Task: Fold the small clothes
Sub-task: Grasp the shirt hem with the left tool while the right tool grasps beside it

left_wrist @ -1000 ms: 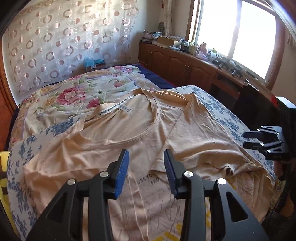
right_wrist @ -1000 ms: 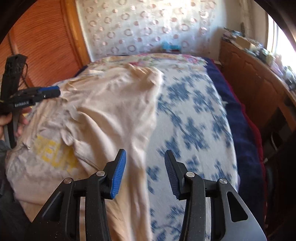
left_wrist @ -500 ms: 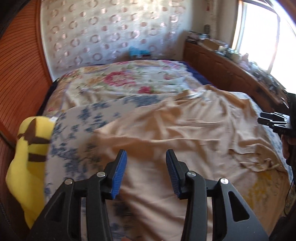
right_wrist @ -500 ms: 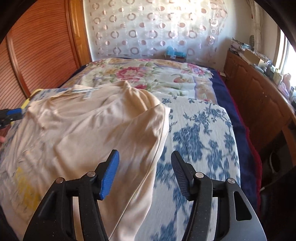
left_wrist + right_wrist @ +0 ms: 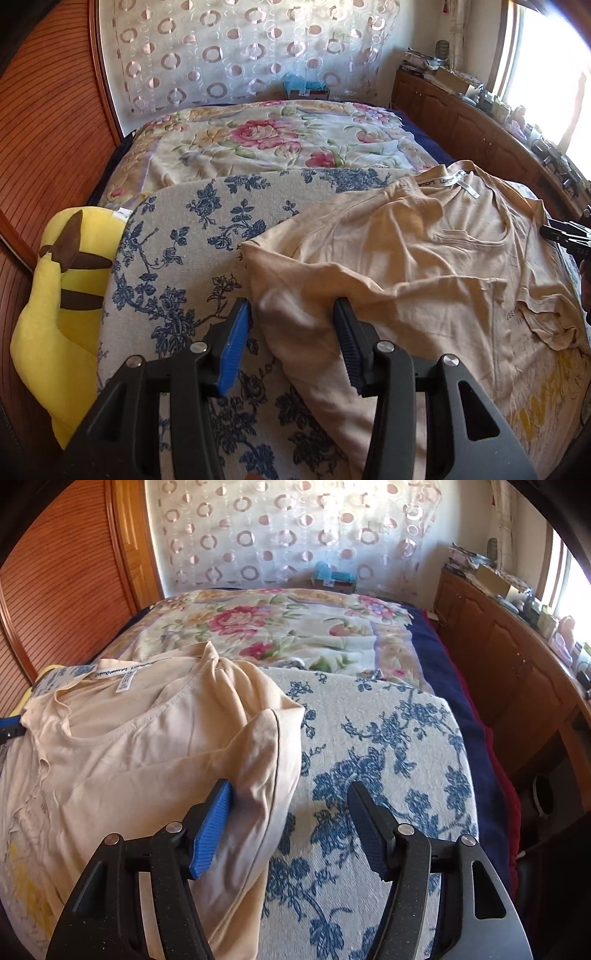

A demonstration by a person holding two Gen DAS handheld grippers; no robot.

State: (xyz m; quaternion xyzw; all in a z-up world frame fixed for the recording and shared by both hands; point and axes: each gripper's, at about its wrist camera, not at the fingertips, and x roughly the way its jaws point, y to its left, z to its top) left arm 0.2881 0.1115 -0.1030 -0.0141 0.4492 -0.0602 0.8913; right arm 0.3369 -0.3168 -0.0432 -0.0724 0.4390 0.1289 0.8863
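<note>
On the blue-flowered blanket (image 5: 177,258) lies my beige T-shirt (image 5: 424,266), spread flat.
Both jaws have just been widening: my left gripper (image 5: 291,343) straddles one sleeve, my right gripper (image 5: 288,823) the other, neither pinching cloth.

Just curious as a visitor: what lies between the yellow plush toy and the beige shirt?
Only the blue-flowered cloth separates the plush toy from the shirt, seen in the left wrist view.

Right of left jaws, right gripper (image 5: 554,233) cut by frame edge — label (image 5: 456,181) print too small (unreadable).
</note>
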